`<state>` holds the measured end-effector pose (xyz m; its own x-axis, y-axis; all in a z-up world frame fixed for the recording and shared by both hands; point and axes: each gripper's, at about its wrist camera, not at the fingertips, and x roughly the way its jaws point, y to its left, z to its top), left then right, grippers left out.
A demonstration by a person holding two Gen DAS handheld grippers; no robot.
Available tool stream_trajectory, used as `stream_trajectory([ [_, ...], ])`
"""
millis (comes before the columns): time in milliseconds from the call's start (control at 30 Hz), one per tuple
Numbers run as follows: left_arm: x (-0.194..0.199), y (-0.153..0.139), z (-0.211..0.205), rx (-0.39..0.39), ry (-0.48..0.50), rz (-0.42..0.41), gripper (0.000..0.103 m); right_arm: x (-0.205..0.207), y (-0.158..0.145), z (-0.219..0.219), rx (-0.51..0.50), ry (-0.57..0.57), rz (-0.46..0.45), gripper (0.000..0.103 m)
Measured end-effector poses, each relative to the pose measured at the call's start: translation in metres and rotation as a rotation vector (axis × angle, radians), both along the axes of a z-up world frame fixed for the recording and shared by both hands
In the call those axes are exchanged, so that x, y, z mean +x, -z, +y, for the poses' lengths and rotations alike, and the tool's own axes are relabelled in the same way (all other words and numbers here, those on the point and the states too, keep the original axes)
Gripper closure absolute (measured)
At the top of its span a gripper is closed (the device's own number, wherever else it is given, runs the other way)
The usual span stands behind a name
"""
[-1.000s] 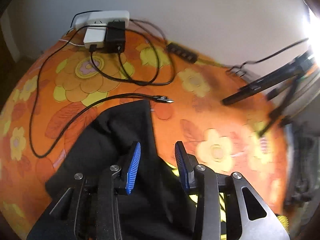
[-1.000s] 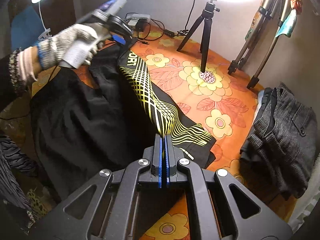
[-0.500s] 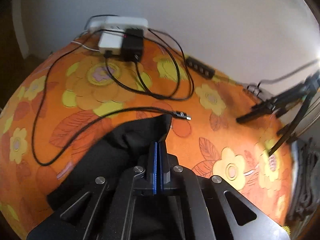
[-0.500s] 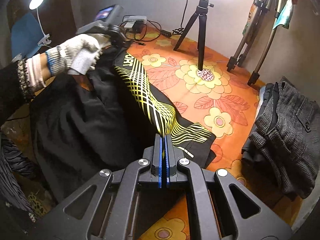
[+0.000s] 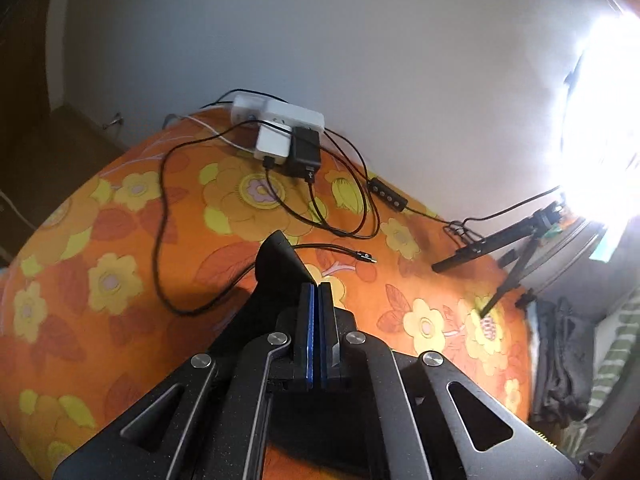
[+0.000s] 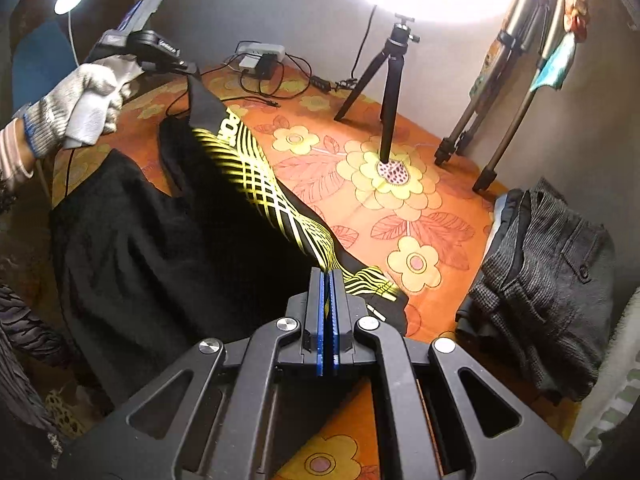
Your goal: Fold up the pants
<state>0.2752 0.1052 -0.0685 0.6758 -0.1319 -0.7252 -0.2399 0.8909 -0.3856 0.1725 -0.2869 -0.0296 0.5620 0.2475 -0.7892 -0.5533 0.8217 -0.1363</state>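
Black pants (image 6: 168, 240) with a yellow line pattern lie across the orange flowered bedspread (image 6: 400, 216). My right gripper (image 6: 329, 280) is shut on the patterned edge of the pants near me. My left gripper (image 5: 317, 292) is shut on a black corner of the pants (image 5: 280, 264) and holds it lifted off the bedspread (image 5: 120, 280). In the right wrist view the left gripper (image 6: 188, 70), in a gloved hand, holds that corner up at the far left, so the fabric hangs stretched between both grippers.
A power strip with chargers (image 5: 280, 132) and loose black cables (image 5: 168, 216) lie at the far edge by the wall. A small tripod (image 6: 388, 92) stands on the bedspread under a bright lamp. Grey trousers (image 6: 552, 280) are piled at the right. More tripod legs (image 6: 500, 120) stand at the back right.
My left gripper closed on the pants corner and lifted it well above the bedspread. My right gripper stayed shut on the patterned edge.
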Motion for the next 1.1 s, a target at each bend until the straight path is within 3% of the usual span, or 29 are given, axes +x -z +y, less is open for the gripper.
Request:
stream_trajectory([
  [467, -0.102, -0.045, 0.043, 0.017, -0.013, -0.083, 0.103, -0.06, -0.025, -0.005, -0.02, 0.011, -0.036, 0.1],
  [733, -0.143, -0.001, 0.047, 0.01, 0.02, 0.015, 0.103, -0.093, 0.006, -0.011, -0.034, 0.021, 0.011, 0.1],
  [933, -0.142, 0.029, 0.039, -0.069, 0.046, 0.07, 0.1, -0.103, 0.024, -0.008, 0.084, 0.021, 0.11, 0.098],
  [967, -0.142, 0.032, 0.038, -0.086, 0.046, 0.076, 0.091, -0.101, 0.027, -0.006, 0.114, 0.027, 0.139, 0.091],
  [1000, -0.14, 0.035, 0.038, -0.1, 0.041, 0.081, 0.083, -0.1, 0.031, -0.006, 0.158, 0.043, 0.167, 0.072],
  [1067, -0.136, 0.041, 0.037, -0.14, 0.037, 0.099, 0.076, -0.094, 0.037, -0.012, 0.264, 0.105, 0.216, 0.043],
  [1100, -0.134, 0.044, 0.037, -0.16, 0.041, 0.107, 0.076, -0.091, 0.04, -0.015, 0.314, 0.142, 0.239, 0.041],
])
